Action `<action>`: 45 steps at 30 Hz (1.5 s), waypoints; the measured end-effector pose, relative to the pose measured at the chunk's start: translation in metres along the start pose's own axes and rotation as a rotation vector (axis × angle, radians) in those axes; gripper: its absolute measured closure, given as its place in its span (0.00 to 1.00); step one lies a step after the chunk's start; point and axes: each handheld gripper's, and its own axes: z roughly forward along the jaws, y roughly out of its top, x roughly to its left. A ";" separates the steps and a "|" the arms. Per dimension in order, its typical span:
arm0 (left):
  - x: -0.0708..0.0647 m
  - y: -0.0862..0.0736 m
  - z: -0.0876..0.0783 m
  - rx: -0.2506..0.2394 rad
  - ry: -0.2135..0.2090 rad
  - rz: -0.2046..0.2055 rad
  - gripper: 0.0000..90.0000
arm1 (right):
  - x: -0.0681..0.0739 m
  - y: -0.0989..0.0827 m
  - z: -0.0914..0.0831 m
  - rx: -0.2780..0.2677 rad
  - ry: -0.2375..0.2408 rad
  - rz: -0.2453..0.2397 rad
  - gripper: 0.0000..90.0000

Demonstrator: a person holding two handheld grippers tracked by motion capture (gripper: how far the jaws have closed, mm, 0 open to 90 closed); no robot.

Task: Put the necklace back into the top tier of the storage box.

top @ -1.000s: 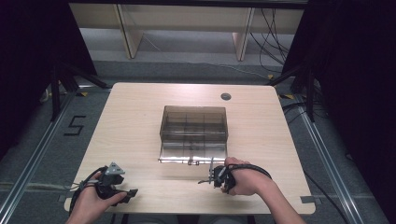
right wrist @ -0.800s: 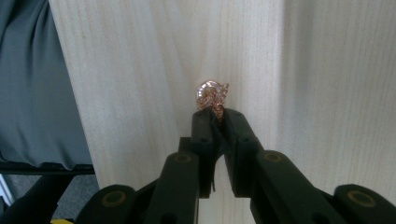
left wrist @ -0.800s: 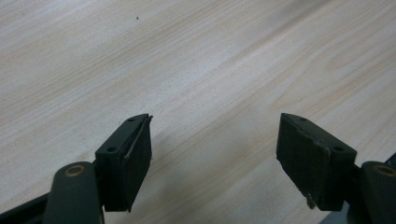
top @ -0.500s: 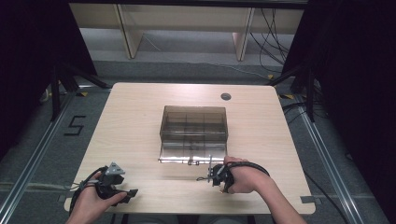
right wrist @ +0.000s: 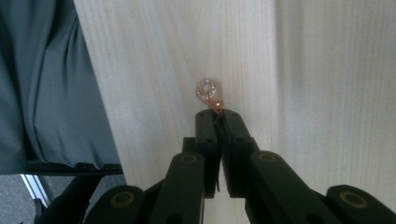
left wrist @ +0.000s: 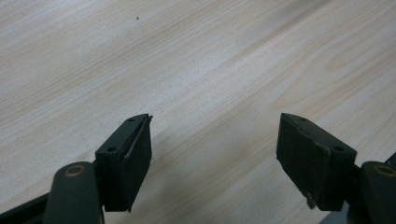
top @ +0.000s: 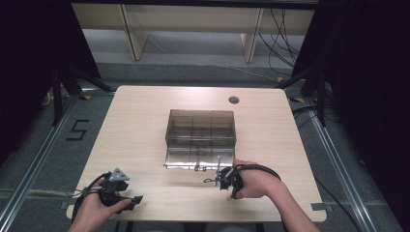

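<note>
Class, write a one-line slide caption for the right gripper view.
Right gripper, black jaws shut on a small rose-gold ring-shaped earring, held above the pale wooden table.

Earring was rose-gold with pale stones; table light woodgrain; compartment box smoky translucent brown; jaws black.

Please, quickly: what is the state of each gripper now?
Left gripper: open, holding nothing.
Right gripper: closed on a small pink-gold earring.
</note>
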 end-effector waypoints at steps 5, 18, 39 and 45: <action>0.000 0.000 0.000 0.001 0.000 -0.001 0.29 | 0.000 -0.001 -0.013 0.014 -0.016 -0.001 0.97; 0.000 0.000 0.000 0.000 -0.001 -0.001 0.29 | 0.000 -0.003 -0.048 -0.021 -0.044 0.007 0.97; 0.001 0.000 0.001 0.011 0.011 0.007 0.29 | -0.004 -0.002 -0.065 -0.025 -0.054 0.022 0.97; 0.001 0.000 -0.001 0.010 0.000 0.009 0.29 | -0.007 0.000 -0.067 -0.028 -0.053 0.014 0.97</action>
